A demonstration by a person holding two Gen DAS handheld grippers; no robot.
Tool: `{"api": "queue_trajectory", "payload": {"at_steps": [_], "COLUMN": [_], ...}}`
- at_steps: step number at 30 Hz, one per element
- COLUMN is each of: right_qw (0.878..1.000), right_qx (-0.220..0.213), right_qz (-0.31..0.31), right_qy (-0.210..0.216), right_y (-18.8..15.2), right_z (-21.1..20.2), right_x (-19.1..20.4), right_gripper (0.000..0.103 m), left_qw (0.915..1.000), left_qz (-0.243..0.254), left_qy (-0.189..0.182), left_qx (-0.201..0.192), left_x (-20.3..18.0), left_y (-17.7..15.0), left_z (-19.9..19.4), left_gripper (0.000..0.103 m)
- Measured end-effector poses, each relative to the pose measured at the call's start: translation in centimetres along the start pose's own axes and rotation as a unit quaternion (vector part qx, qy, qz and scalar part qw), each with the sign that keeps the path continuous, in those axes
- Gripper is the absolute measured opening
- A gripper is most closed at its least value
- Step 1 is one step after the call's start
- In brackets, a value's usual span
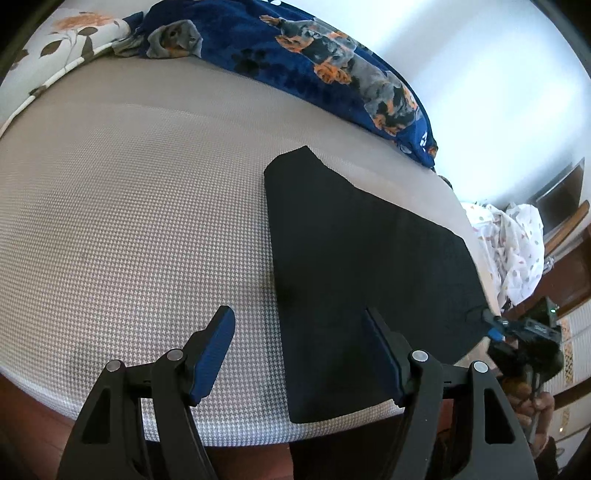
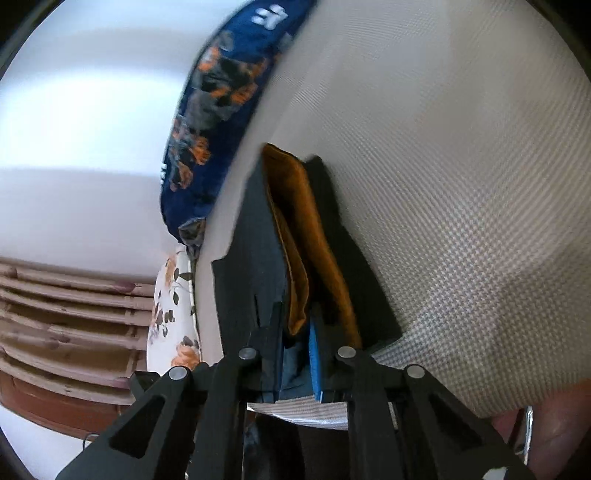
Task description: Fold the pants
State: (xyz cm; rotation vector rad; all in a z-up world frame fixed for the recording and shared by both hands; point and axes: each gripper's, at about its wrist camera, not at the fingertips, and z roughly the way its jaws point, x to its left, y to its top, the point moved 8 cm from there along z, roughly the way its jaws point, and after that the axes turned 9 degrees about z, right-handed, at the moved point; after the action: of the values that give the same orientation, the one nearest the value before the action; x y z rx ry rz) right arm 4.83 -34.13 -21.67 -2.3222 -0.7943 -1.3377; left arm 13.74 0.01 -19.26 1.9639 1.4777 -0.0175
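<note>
The left tool is spread wide with nothing between its blue-padded fingers; it hangs above the near edge of the bed, its right finger over the black pants and its left finger over bare mattress cover. The right tool is closed on the pants at their edge, the fabric pinched between a black finger and a blue pad. In the right wrist view, the lifted layer opens to show an orange lining inside the dark cloth.

The pants lie flat on the checked grey-white bed cover, towards its right side in the left wrist view, one end reaching the near edge of the bed. Far off along the bed sits a navy blanket printed with dogs, and beside it a floral pillow. A crumpled white spotted sheet lies past the bed's right side.
</note>
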Motion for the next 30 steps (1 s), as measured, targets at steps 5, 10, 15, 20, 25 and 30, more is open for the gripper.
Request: {"api": "queue_trajectory", "payload": {"at_steps": [5,10,15,20,25,30], "right_qw": [1.0,0.998,0.997,0.996,0.996,0.996], "right_qx": [0.015,0.03,0.04,0.043,0.032,0.011], "right_qz": [-0.011,0.057,0.067,0.078,0.085,0.085], "right_qy": [0.006,-0.004,0.008,0.005,0.012,-0.008], "right_y": [-2.2,-2.6,-2.5,-2.4,-2.3,-1.8], "right_z": [-1.2,-0.1,-0.3,-0.4,-2.1,-4.0], "right_x": [0.9,-4.4,-4.3,-4.5,-4.3,-4.8], "right_gripper": [0.012,0.01,0.013,0.016,0.053,0.067], "left_qw": [0.9999,0.9992,0.9981,0.9982,0.9988,0.9988], "left_qz": [0.008,0.037,0.048,0.04,0.016,-0.002], "left_qy": [-0.006,0.006,0.012,0.015,0.01,0.006], "left_qx": [0.002,0.015,0.036,0.041,0.044,0.049], "left_x": [-0.8,-1.6,-1.9,-1.4,-0.5,-0.1], "left_y": [-0.1,-0.8,-1.6,-1.9,-2.0,-2.3], "left_z": [0.0,0.7,1.6,1.6,1.7,1.9], "left_gripper": [0.071,0.071,0.071,0.071,0.071,0.071]}}
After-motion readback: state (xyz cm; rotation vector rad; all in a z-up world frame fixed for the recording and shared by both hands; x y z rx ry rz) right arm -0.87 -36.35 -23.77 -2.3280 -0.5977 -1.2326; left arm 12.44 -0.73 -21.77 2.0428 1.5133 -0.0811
